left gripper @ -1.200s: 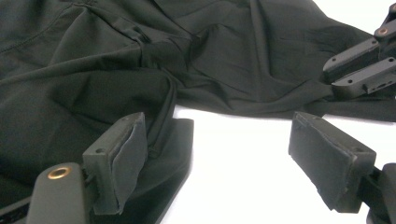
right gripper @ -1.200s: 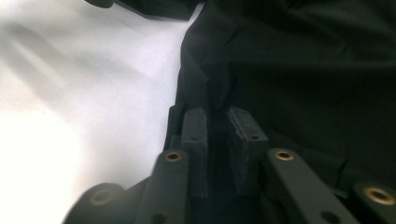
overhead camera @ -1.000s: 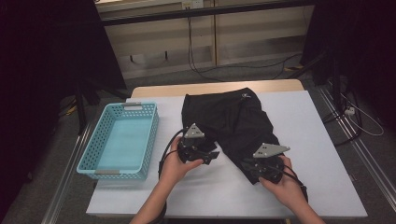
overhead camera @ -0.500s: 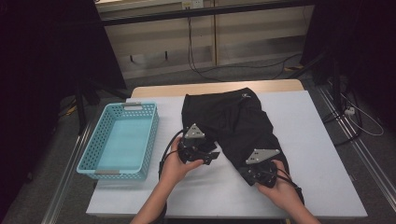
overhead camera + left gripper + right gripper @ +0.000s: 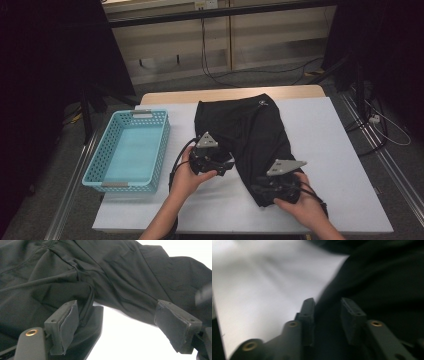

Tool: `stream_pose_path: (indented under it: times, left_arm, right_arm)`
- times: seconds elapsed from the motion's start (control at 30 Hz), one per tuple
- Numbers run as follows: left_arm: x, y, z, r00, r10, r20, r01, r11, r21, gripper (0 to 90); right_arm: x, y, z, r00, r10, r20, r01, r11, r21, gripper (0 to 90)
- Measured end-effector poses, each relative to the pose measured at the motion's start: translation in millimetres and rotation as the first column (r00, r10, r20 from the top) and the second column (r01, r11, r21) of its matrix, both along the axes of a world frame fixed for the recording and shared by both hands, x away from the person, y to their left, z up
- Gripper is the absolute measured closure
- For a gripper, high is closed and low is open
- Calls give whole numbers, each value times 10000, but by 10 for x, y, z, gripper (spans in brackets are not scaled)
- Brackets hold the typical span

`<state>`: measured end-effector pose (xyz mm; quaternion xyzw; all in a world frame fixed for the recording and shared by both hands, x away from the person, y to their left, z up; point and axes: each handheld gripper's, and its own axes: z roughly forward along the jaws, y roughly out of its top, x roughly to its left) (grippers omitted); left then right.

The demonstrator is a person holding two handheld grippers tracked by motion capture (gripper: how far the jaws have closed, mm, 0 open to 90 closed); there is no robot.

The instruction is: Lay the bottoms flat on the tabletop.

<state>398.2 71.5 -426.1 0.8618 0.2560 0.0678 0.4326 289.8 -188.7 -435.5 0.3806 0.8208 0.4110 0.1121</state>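
A black garment (image 5: 250,135) lies spread on the white table (image 5: 340,150), with a drawstring (image 5: 50,281) across its fabric. My left gripper (image 5: 227,164) rests at the garment's left edge. Its jaws stand wide open (image 5: 117,325), a fold of cloth lies against one pad (image 5: 68,325), and bare table shows between them. My right gripper (image 5: 260,192) sits at the garment's near hem. Its jaws (image 5: 328,312) have just been opening, and dark cloth lies in the narrow gap between the pads (image 5: 352,315), which do not press on it. That view is blurred.
A light blue mesh basket (image 5: 162,145) stands with nothing in it at the table's left side. Bare table lies right of the garment and along the front edge. Dark frames and cables stand on the floor beyond the table.
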Motion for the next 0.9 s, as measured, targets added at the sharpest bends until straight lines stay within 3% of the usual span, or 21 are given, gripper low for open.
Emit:
stream_pose_path:
  times: [0.13, 0.2, 0.3, 0.4, 0.5, 0.6, 0.73, 0.8, 0.9]
  left_arm:
    - [-3, -21, -15, 10000, -59, -20, 59, 10000, 39, 198]
    - [-7, -30, -13, 10000, -84, -28, 84, 9999, 55, 198]
    - [-10, -32, -13, 10000, -55, -27, 55, 10000, 19, 198]
    - [-7, -26, -23, 10000, -42, -18, 42, 10000, 14, 198]
    - [-9, -29, -26, 10000, -38, -34, 38, 10000, -6, 198]
    - [-11, -30, -22, 10000, -53, -20, 53, 10000, 5, 198]
    - [-14, -34, -25, 10000, -80, -43, 81, 9999, 81, 198]
    - [-16, -40, -31, 10000, -93, -31, 93, 9999, 125, 198]
    - [-32, -76, -52, 9999, -163, 1, 163, 9998, 70, 198]
  right_arm:
    - [40, -323, 41, 9914, -1275, 298, 1283, 9914, -253, 609]
    - [59, -459, 32, 9795, -1926, 597, 1966, 9779, -710, 609]
    - [93, -644, -3, 9576, -2763, 818, 2854, 9487, -1362, 608]
    - [127, -795, -45, 9384, -3394, 650, 3454, 9276, -1421, 605]
    - [153, -873, -98, 9299, -3671, 217, 3669, 9225, -1194, 605]
    - [182, -895, -151, 9300, -3677, -17, 3651, 9241, -1128, 614]
    - [217, -894, -194, 9269, -3739, -327, 3691, 9238, -1017, 751]
    - [229, -895, -194, 9306, -3597, -682, 3553, 9322, -689, 869]
    - [239, -895, -160, 9352, -3498, -556, 3477, 9366, -437, 893]
